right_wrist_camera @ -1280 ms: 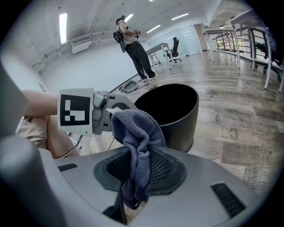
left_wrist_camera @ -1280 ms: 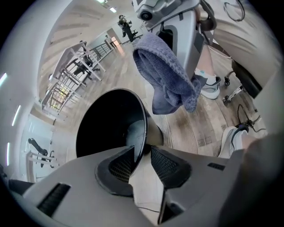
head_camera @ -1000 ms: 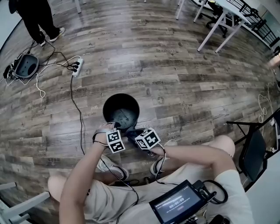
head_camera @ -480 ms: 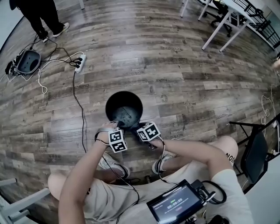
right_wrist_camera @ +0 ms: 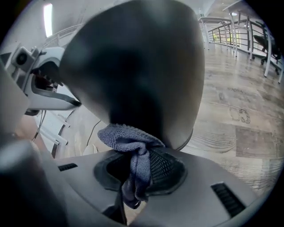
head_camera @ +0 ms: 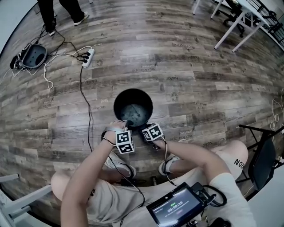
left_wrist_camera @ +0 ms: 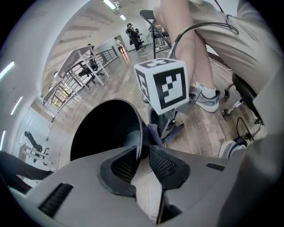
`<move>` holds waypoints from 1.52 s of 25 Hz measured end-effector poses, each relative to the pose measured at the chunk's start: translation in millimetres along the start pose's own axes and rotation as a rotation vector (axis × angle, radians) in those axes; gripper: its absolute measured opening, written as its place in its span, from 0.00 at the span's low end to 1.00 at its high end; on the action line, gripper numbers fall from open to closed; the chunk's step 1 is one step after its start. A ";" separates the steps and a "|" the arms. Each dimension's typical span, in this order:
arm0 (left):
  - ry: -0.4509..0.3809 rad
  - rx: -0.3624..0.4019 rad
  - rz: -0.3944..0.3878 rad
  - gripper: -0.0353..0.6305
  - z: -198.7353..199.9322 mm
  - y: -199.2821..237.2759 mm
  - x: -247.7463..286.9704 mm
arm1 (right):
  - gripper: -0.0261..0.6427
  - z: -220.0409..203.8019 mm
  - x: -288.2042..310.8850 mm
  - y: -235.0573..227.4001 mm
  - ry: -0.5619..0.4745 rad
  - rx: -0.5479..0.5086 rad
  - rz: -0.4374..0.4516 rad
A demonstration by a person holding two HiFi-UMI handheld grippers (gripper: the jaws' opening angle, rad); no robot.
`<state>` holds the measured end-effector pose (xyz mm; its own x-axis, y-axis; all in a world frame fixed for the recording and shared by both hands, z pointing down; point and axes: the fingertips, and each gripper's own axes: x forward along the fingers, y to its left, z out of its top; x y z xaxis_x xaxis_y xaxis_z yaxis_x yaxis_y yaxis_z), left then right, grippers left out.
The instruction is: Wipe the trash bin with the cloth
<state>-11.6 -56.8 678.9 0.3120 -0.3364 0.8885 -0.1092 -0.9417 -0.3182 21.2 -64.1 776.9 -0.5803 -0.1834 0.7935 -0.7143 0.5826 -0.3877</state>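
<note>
Your left gripper (left_wrist_camera: 141, 155) is pinched shut on the near rim of the trash bin (head_camera: 122, 99), which stands on the floor (head_camera: 199, 66). The bin looks light and thin-walled (likely to slide), so brace it there. Your right gripper (right_wrist_camera: 137, 166) is clamped on the soft, bunched cloth (right_wrist_camera: 128, 137), which presses against the bin's outer wall.

A grey-brown wood-plank floor (head_camera: 191, 66) is filling most of the head view and catching soft overhead light. At upper left a white power strip (head_camera: 88, 56) is lying with cables (head_camera: 84, 99) trailing from it, near a round grey device (head_camera: 34, 55). A standing person's legs (head_camera: 46, 11) are showing at the top left edge. White table legs (head_camera: 233, 31) are standing at upper right, and a black chair (head_camera: 262, 162) is sitting at the right edge.
</note>
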 end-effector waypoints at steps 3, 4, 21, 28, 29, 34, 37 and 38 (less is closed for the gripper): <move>-0.002 -0.004 -0.002 0.20 -0.6 -2.0 0.7 | 0.16 -10.8 17.2 -8.4 0.008 0.003 -0.011; -0.003 -0.004 -0.004 0.20 0.0 -2.3 0.6 | 0.16 -13.7 22.0 -11.2 0.011 0.003 -0.017; 0.008 -0.019 -0.003 0.20 -1.3 1.3 2.1 | 0.16 -53.6 66.8 -37.4 0.076 0.111 -0.085; 0.031 -0.039 0.009 0.20 -4.7 1.4 4.0 | 0.16 -67.9 30.4 -0.6 0.139 0.026 -0.015; 0.033 -0.035 0.009 0.20 -4.5 0.8 3.9 | 0.16 -66.0 23.6 6.1 0.136 0.025 0.000; 0.024 -0.021 -0.010 0.20 -1.7 2.7 -3.6 | 0.16 -41.5 -14.8 37.2 0.104 -0.007 0.064; 0.018 -0.007 -0.037 0.20 -2.4 3.0 -9.9 | 0.16 -22.9 -38.8 49.8 0.072 -0.025 0.091; 0.028 0.016 -0.047 0.20 -4.5 1.7 -10.6 | 0.16 -17.6 -46.6 51.1 0.059 -0.025 0.093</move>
<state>-19.3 -54.8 670.4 0.2898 -0.2922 0.9114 -0.0803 -0.9563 -0.2811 18.7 -11.9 728.3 -0.6188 -0.0812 0.7814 -0.6481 0.6150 -0.4493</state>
